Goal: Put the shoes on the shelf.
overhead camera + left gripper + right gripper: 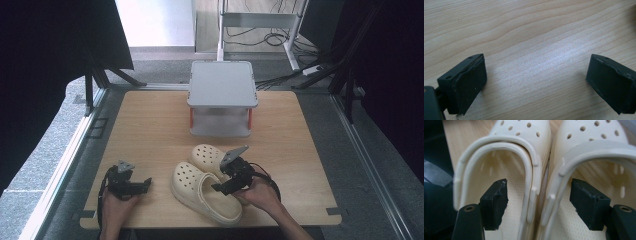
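The right gripper is standing with its jaws apart, one inside each of the two cream clogs, straddling their touching inner walls without pressing them. The near clog and far clog are lying side by side on the bench, before a grey stand. The left gripper is resting with jaws wide open over bare wood.

The left tongs lie low in the left hand, jaws wide apart. The right tongs are held tilted, jaws apart.
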Demonstrator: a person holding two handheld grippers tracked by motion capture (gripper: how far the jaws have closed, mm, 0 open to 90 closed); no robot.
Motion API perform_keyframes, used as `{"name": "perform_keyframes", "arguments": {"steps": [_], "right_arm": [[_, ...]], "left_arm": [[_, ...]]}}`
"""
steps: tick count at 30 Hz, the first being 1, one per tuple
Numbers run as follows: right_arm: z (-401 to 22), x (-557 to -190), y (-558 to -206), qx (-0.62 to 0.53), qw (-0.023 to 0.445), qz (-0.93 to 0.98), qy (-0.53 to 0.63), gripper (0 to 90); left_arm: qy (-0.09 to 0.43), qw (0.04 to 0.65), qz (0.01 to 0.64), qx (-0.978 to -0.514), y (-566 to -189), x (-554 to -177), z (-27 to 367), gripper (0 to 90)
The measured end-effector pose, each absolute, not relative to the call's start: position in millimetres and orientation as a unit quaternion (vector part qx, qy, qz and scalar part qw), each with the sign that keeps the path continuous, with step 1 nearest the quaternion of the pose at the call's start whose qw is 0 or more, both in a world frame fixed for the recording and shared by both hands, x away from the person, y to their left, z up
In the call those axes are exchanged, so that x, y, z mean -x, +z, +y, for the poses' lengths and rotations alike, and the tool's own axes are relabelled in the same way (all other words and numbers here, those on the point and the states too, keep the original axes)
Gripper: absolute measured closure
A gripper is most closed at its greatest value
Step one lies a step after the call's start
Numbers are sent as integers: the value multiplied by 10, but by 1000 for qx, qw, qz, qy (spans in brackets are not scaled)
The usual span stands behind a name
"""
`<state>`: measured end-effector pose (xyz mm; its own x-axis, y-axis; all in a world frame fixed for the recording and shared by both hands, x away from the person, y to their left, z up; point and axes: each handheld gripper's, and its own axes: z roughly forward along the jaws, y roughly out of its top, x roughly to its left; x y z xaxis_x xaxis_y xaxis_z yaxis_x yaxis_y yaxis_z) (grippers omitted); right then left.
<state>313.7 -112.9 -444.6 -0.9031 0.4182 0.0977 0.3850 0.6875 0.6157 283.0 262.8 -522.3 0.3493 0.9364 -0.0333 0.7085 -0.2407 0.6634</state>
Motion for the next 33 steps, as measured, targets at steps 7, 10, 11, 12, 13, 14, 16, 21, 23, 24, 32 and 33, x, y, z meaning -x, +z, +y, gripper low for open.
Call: {"name": "perform_keyframes", "arguments": {"steps": [7, 10, 11, 12, 13, 14, 16, 21, 23, 24, 32, 33], "right_arm": [[-986, -3177, -4527, -217, 37, 921, 321, 373], [-925, -3197, -4559, -218, 43, 922, 316, 411], [-908, -3201, -4568, -219, 44, 922, 315, 426], [-893, -3208, -4577, -220, 49, 922, 313, 438], [-878, -3218, -4584, -221, 52, 923, 310, 459], [-867, -3222, -4588, -225, 55, 923, 308, 491], [-859, -3232, -4590, -231, 58, 922, 305, 533], [-858, -3230, -4578, -258, 41, 917, 302, 639], [-852, -3228, -4572, -262, 41, 917, 299, 644], [-849, -3230, -4568, -264, 39, 917, 298, 646], [-872, -3243, -4467, -269, 33, 917, 294, 649], [-882, -3242, -4447, -270, 32, 916, 295, 649]], "left_arm": [[190, 300, 538, -765, -5223, -2829, 2627, 28], [190, 300, 537, -765, -5223, -2829, 2627, 29], [190, 300, 537, -765, -5223, -2829, 2627, 29], [190, 300, 537, -765, -5223, -2829, 2627, 29], [190, 300, 537, -765, -5223, -2829, 2627, 28], [190, 300, 537, -765, -5223, -2829, 2627, 28], [190, 300, 537, -765, -5223, -2829, 2627, 28], [190, 301, 537, -765, -5223, -2829, 2627, 28], [189, 301, 537, -765, -5223, -2829, 2627, 29], [190, 300, 537, -765, -5223, -2829, 2627, 28], [189, 301, 538, -764, -5223, -2830, 2627, 28], [189, 301, 538, -764, -5224, -2830, 2626, 28]]}}
